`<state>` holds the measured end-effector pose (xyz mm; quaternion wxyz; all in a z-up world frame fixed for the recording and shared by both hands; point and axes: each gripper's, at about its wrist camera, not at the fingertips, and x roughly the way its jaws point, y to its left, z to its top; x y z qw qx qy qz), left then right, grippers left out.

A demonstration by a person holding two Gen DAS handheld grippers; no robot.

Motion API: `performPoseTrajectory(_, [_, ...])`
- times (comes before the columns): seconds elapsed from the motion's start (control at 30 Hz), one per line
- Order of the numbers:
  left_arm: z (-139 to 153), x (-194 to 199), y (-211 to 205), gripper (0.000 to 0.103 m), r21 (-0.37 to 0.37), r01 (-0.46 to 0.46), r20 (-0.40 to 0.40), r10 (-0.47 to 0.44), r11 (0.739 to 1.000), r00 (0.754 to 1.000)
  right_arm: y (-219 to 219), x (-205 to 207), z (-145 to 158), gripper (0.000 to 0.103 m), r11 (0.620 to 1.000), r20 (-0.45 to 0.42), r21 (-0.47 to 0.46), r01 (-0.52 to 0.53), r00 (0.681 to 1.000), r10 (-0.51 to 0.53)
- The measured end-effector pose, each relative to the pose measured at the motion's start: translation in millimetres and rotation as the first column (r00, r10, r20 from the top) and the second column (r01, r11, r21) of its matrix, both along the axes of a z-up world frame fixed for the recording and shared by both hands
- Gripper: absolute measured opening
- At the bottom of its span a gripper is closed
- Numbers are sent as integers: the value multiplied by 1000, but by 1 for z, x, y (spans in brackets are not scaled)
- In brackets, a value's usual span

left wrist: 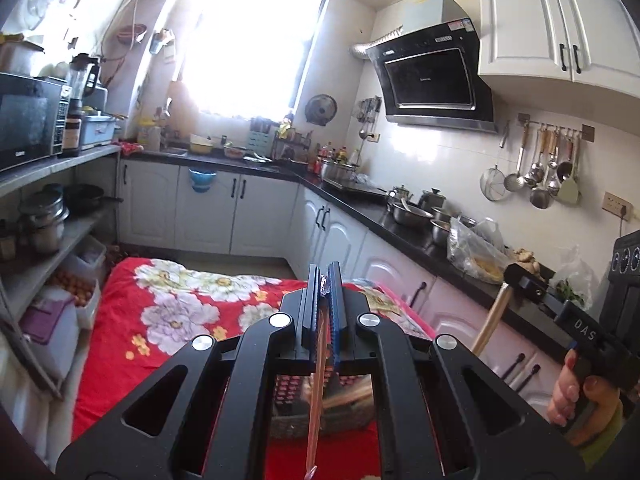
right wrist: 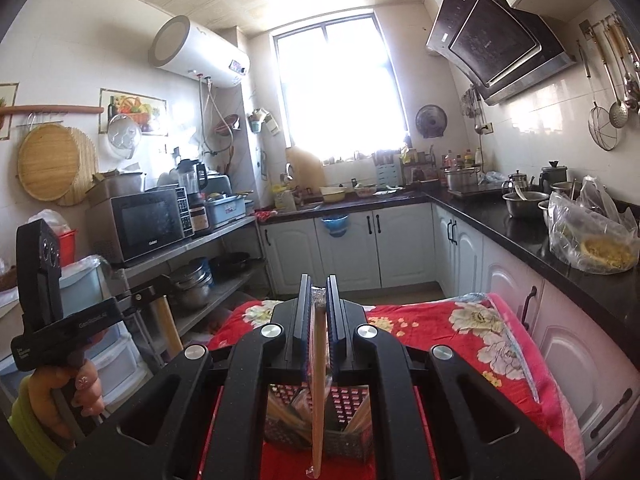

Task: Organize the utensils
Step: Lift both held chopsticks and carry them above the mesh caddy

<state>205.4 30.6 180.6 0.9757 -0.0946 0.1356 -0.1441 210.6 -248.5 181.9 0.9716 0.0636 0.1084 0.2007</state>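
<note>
My left gripper (left wrist: 325,276) is shut on a thin reddish pair of chopsticks (left wrist: 315,400) in a clear wrapper, which hangs down between the arms. Below it stands a dark mesh utensil basket (left wrist: 288,424) on the red floral cloth (left wrist: 180,300). My right gripper (right wrist: 319,284) is shut on a pale wooden wrapped pair of chopsticks (right wrist: 318,380), hanging over the same mesh basket (right wrist: 348,408), which holds more chopsticks. Each gripper shows in the other's view: the right gripper (left wrist: 520,278) with its chopsticks (left wrist: 490,320), the left gripper (right wrist: 154,292) with its pair (right wrist: 170,328).
A black countertop (left wrist: 400,228) on the right carries steel pots and a plastic bag (right wrist: 592,236). Metal shelves (right wrist: 224,236) on the left bear a microwave and pans. Ladles hang on the wall rail (left wrist: 552,164). White cabinets line the far wall under the window.
</note>
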Motion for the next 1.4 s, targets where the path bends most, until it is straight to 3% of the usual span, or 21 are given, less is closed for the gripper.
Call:
performPoseTrajectory(0.33, [20,34,13,2,-16,-58,33,59,998,998,1,26,16,7,998,51,-34,59,997,-58])
performPoseTrajectory(0.63, [16,59,4,2,-24,-73,51,74,997,996,3,50,20,7,996,88,-38,84,993,-80])
performPoseTrajectory(0.93, [6,71,-13,2,-6,-64,105,65,998,992,12,78,-2,8,995,75,-46,84,994,-80])
performPoseTrajectory(1.4, [-38,93,-23,2,0,-34,24,34,999,999,37,100,-43,8,997,23,-66,40,999,-38])
